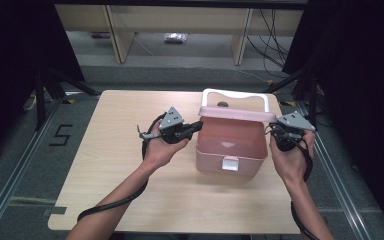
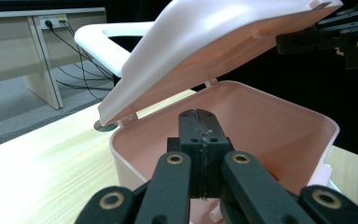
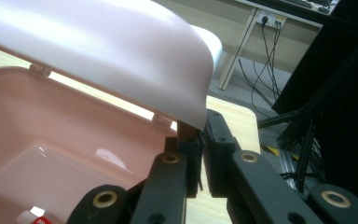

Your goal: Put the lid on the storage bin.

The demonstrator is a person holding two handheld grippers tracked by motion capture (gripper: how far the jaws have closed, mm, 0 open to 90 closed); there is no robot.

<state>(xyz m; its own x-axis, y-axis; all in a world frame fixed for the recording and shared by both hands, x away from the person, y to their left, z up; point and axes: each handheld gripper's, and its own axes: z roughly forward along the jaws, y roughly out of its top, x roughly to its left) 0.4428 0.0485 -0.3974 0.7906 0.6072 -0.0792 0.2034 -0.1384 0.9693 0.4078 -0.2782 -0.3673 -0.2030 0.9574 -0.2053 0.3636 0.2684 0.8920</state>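
On the wooden table [image 1: 130, 200], my right gripper [image 3: 200, 135] pinches the pink box's lid [image 3: 98, 51] at its edge; my left gripper [image 2: 200, 121], jaws together, points over the open box [image 2: 279, 126].

Open box on the table, a gripper at each side

The box [image 1: 231, 145] stands on the table [image 1: 110, 165], right of its middle, with its lid [image 1: 236, 113] raised over the back edge and the handle [image 1: 236, 96] behind that. The left gripper [image 1: 192, 126] is at the box's left rim, the right gripper [image 1: 271, 131] at the lid's right edge.
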